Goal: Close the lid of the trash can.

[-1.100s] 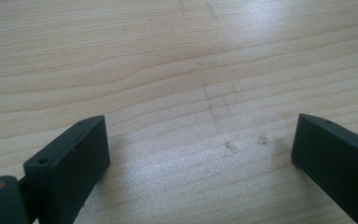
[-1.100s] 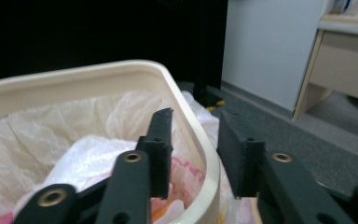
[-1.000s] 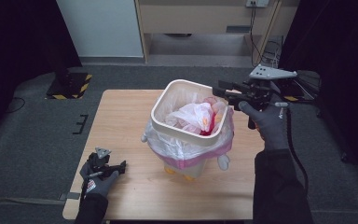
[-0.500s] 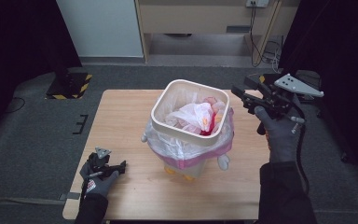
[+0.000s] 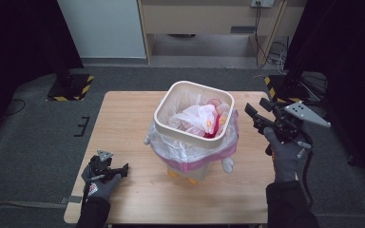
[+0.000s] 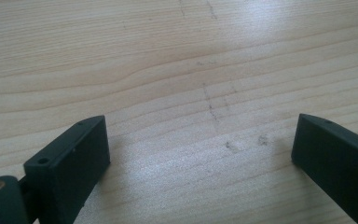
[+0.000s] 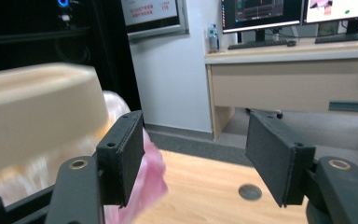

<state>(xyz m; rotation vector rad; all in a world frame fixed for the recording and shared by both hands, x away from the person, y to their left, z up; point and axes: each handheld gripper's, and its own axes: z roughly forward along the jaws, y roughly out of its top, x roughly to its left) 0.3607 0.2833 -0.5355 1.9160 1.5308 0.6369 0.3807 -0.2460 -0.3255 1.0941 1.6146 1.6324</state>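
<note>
A cream bin (image 5: 160,114) lined with a clear and pink plastic bag (image 5: 190,151) stands mid-table, with crumpled bags (image 5: 197,118) inside it. My right gripper (image 5: 255,107) hovers just right of the bin's rim, pointing at it. Its jaws have just been opening and stand open with nothing between them. In the right gripper view the blurred bin (image 7: 37,107) and pink bag (image 7: 151,179) lie left of the right gripper (image 7: 196,154). My left gripper (image 5: 123,168) rests on the table's front left, open. In the left gripper view only bare wood (image 6: 177,70) lies between the left gripper (image 6: 200,140) jaws.
The wooden table (image 5: 123,118) has bare room left of and in front of the bin, and a small hole (image 7: 250,192) to its right. The bin stands on small white and yellow feet (image 5: 227,165). A desk with monitors (image 7: 284,46) is behind.
My right gripper has moved right and down, away from the bin's rim, and its jaws have spread wider. The left gripper has stayed put.
</note>
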